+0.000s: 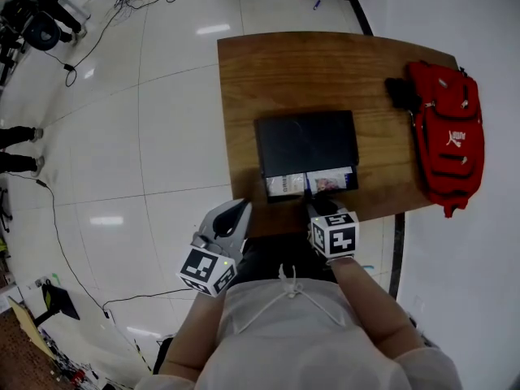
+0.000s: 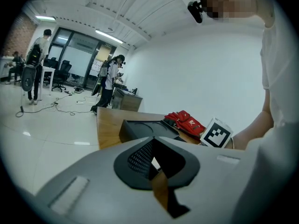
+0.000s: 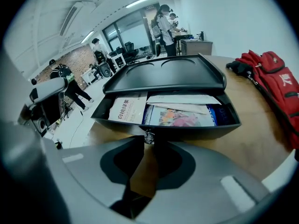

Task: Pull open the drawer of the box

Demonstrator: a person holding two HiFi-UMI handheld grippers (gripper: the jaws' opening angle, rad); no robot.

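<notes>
Your right gripper (image 3: 149, 143) is pinched narrow on the little knob (image 3: 148, 136) at the front of the drawer (image 3: 196, 130) — that drawer sticks partway out of the black box (image 1: 306, 140), packets showing inside, at the table (image 1: 268, 71) edge nearest you. Your left gripper (image 1: 234, 215) hangs by the table's front-left corner, jaws together with nothing in them

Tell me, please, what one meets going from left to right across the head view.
Left gripper → black box, its drawer pulled open → red backpack.
</notes>
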